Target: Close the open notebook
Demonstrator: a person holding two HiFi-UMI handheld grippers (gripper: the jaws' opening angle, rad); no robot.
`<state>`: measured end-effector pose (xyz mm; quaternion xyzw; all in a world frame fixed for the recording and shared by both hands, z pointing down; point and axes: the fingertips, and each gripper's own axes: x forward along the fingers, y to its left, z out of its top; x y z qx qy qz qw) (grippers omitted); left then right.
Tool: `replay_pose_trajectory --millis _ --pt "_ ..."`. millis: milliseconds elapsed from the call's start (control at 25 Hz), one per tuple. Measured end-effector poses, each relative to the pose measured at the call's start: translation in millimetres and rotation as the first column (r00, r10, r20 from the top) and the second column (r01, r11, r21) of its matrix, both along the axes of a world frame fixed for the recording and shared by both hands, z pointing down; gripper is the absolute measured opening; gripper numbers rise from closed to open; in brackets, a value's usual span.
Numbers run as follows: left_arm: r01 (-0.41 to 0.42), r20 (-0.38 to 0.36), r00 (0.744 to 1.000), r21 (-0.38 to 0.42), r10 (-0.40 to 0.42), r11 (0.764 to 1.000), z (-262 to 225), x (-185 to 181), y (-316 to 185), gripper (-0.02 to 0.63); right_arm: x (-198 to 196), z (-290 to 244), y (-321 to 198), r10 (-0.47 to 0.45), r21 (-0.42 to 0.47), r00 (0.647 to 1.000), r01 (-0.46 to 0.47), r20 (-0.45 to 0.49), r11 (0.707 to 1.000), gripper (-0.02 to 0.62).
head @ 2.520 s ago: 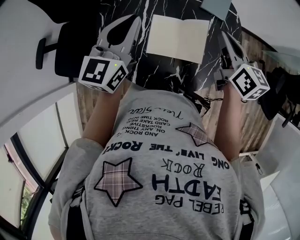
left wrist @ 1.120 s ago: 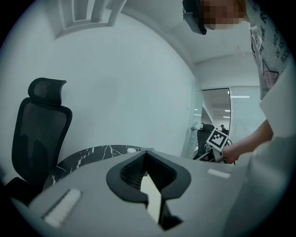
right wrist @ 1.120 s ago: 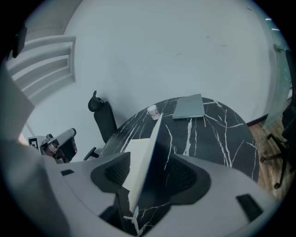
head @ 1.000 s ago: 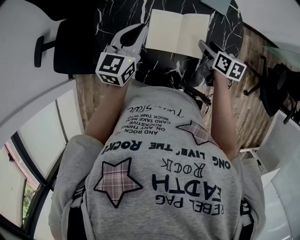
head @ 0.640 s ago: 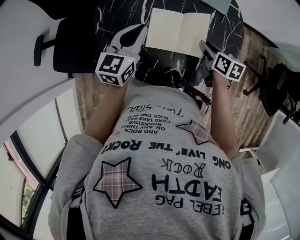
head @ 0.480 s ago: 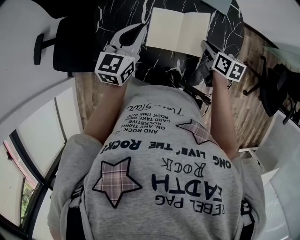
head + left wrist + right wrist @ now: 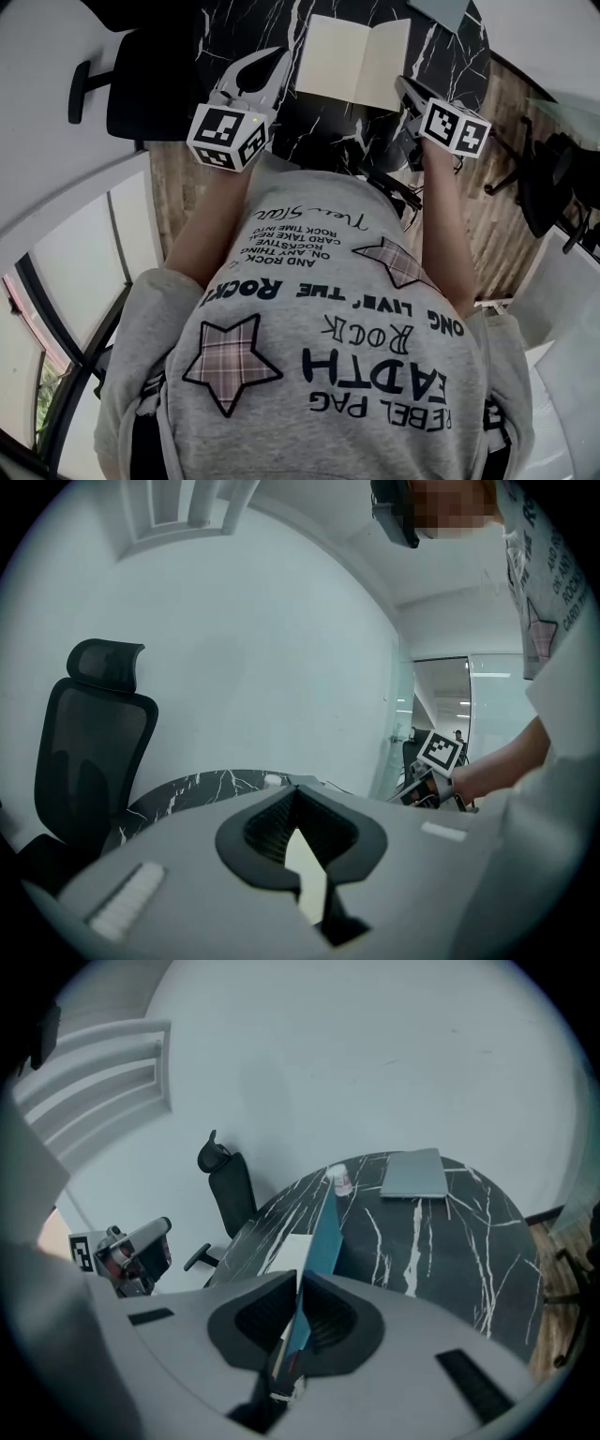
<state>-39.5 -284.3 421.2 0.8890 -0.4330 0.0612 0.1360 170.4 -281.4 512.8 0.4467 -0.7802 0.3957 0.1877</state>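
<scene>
Notebook (image 7: 354, 61) first; where does it lie?
— On the black marbled table (image 7: 319, 131), open, cream pages up, ahead of the person and between the two grippers; its right side is raised off the tabletop.
Right gripper (image 7: 405, 86), then; what are its jaws doing?
— They have just been closing and now pinch the notebook's teal cover (image 7: 323, 1227) at its near edge; in the right gripper view the cover stands on edge out of the jaws, a cream page showing just to its left (thin as it is, the pads sit nearly together).
And the left gripper (image 7: 278, 53)?
— Just beside the notebook's left edge, pointing across the table; its fingertips are pressed together with nothing between them; cream page shows through the gap behind the tips.
Anything else about?
— A closed grey laptop (image 7: 412, 1174) lies at the table's far side, well apart from the notebook; a black office chair (image 7: 141, 84) stands beside the table on the left.
</scene>
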Motion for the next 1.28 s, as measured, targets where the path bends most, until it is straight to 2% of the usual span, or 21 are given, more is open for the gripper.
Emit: replay_pose_trajectory --millis 240,440,760,1040,1160,1280 --pt "0.019 0.000 1.000 0.000 -0.019 1.000 0 -6 2 0.009 -23 -6 -2 -0.071 -0.004 0.997 0.071 -0.039 0.997 0.029" --pt "0.034 0.004 0.999 0.003 -0.034 0.999 0 -12 3 0.009 -44 -10 -5 -0.111 -0.010 0.994 0.111 -0.023 0.994 0.029" --pt "0.057 0.016 0.998 0.015 -0.057 0.998 -3 -20 0 0.009 -76 -11 -7 -0.160 -0.013 0.985 0.161 0.061 0.987 0.043" --pt "0.072 0.023 0.997 0.032 -0.072 0.997 -8 -25 -8 0.009 -107 -7 -10 -0.252 0.001 0.958 0.254 0.134 0.967 0.075" --pt "0.084 0.021 0.996 0.030 -0.084 0.996 -5 -30 -10 0.009 -125 3 -9 -0.295 -0.029 0.940 0.304 0.170 0.952 0.110" --pt "0.094 0.019 0.995 0.028 -0.095 0.995 -4 -33 -11 0.009 -138 18 -9 -0.328 -0.059 0.932 0.340 0.154 0.939 0.118"
